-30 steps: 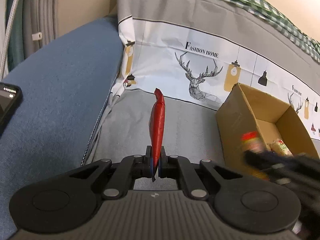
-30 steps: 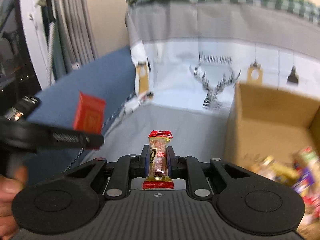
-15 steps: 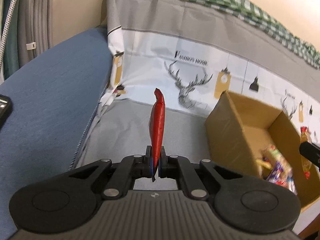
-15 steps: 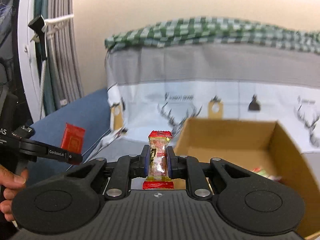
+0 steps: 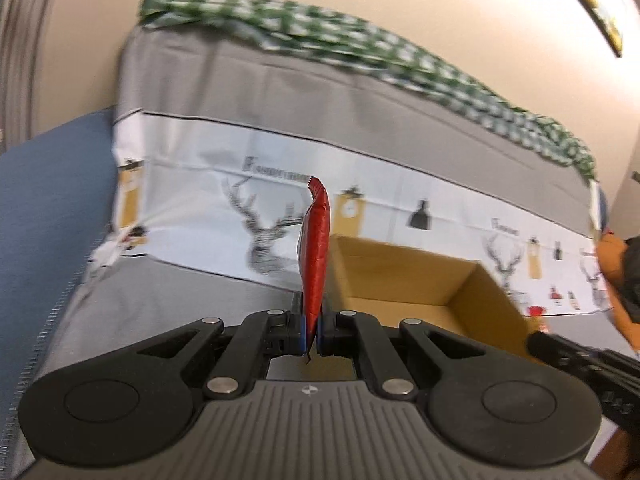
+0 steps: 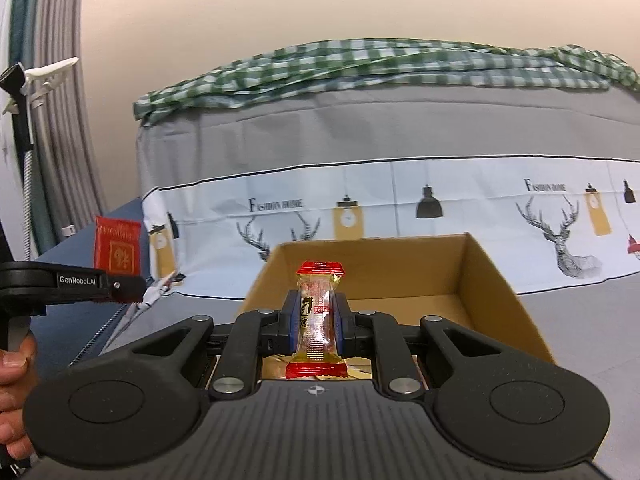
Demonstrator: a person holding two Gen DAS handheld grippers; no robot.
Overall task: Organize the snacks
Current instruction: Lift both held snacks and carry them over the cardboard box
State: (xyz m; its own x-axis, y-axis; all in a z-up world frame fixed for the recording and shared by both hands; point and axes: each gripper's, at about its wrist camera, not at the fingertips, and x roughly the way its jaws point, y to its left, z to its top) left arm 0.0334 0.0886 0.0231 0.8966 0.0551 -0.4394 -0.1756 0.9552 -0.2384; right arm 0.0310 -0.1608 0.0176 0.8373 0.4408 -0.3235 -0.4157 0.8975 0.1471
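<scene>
Two tongs: each one is clamped on a snack, both held up in the air near the box.
Left tongs (image 5: 311, 334): jaws pressed nearly together on the lower end of a flat red packet (image 5: 315, 256); the packet stands upright, seen edge-on, with its crimped top bent a little to the left.
Left tongs from the other side: in the right wrist view they reach in from the left edge (image 6: 120, 286), with the red packet (image 6: 116, 249) showing its broad printed face above the jaws; part of the holding hand (image 6: 14, 392) shows at the lower left.
Right tongs (image 6: 316, 328): jaws closed on the middle of a clear-wrapped candy bar (image 6: 318, 320) with red crimped ends; it stands upright, one red end above the fingers and one below.
Right tongs in the left view: only a blurred black arm at the lower right edge, with a small red tip above it.
Cardboard box (image 6: 496, 304): open-topped, sitting on the grey cover directly ahead of the right tongs; the candy bar is in front of its opening, not inside it.
Box contents: hidden from this angle except for a bit of gold wrapper behind the right jaws.
Box in the left view (image 5: 404, 276): just right of the red packet.
Backdrop: a grey and white sheet (image 6: 440, 200) printed with deer heads and lamps, a green checked cloth (image 6: 360, 64) along its top, a blue cushion (image 5: 44, 192) to the left.
</scene>
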